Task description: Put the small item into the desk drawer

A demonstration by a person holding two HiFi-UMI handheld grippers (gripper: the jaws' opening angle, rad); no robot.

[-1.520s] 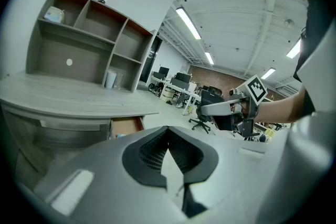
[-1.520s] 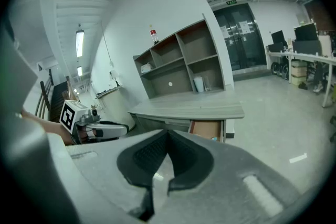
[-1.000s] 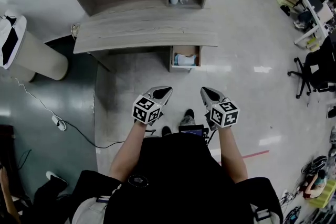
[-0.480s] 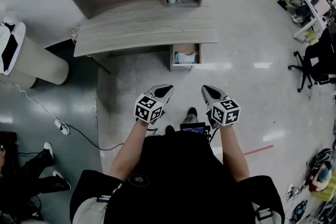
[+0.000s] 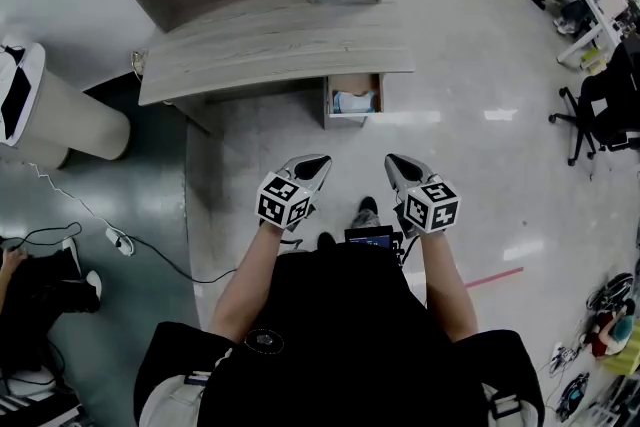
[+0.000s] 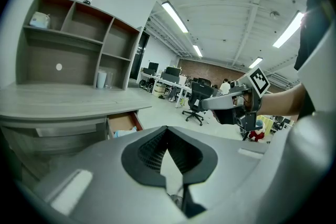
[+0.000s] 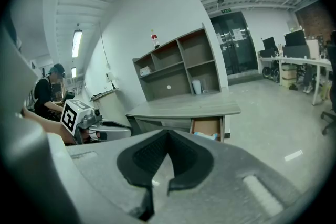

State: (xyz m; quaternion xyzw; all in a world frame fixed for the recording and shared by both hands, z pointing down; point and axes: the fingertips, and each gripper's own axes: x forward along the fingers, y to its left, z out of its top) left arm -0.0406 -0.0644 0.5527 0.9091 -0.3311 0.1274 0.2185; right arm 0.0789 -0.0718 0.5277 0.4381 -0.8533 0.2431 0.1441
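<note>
The left forearm point(image 5: 243, 287) and right forearm point(image 5: 441, 281), both bare, reach forward from the torso, roughly parallel. The left gripper point(image 5: 318, 160) and right gripper point(image 5: 391, 159) are held side by side, apart and about level. Their tips point ahead and angle slightly toward each other. Each one's marker cube sits just ahead of the wrist. Both pairs of fingers are pressed together with nothing between them.

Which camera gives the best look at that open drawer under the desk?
The head view. It looks down into the open drawer under the desk, showing the whole box and a pale packet lying inside. Both gripper views catch it only from the front, with its lower part cut off.
</note>
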